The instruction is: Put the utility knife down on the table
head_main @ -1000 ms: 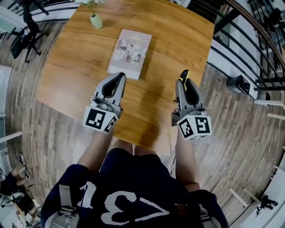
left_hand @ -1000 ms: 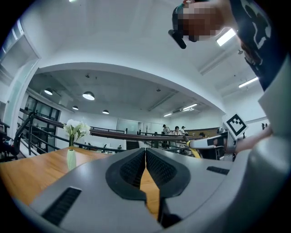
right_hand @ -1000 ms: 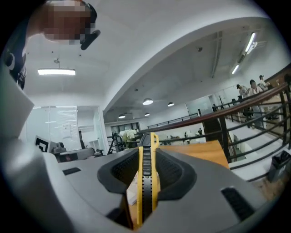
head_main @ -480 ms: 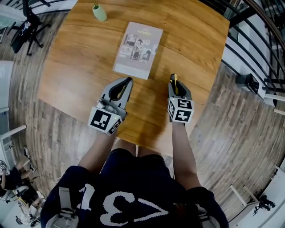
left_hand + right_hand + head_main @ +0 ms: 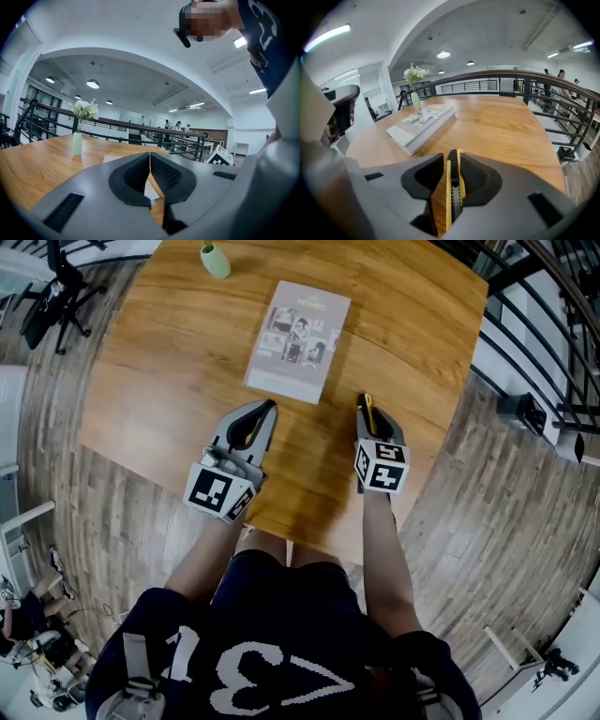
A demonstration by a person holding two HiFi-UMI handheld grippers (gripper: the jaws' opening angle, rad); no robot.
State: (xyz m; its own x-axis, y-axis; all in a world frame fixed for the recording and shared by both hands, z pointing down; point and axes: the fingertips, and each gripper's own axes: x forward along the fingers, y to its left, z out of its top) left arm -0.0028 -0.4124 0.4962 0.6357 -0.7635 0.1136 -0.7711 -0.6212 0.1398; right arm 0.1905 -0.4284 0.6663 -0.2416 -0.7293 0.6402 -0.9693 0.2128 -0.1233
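The right claw (image 5: 453,165) is clamped on the utility knife (image 5: 453,190), whose yellow body with a black ridged strip along its top is squeezed on edge between the two dark pads. Seen from the head view, that claw hangs low over the near right part of the wooden surface (image 5: 169,362). It is close to the near right corner of the book (image 5: 298,340) but apart from it. No view shows whether the knife's underside already touches the wood. The knife's long axis runs along the jaws, and its front end pokes out just past their tips. It points away from the person toward the far side of the surface, roughly parallel to the book's long edge. The left claw (image 5: 150,161) has its jaws pressed together with nothing between them and waits over the surface just left of the book's near end. A pale green vase (image 5: 415,100) with white flowers stands well beyond, at the far corner. To do the put-down well, the right claw should probably sink until the lower edge of the knife bears on the wood, then open only a little, so the knife tips onto its flat side and does not drop. After that the claw is best drawn straight back along the knife's axis so the pads do not drag it, well short of the near edge and clear of the book.
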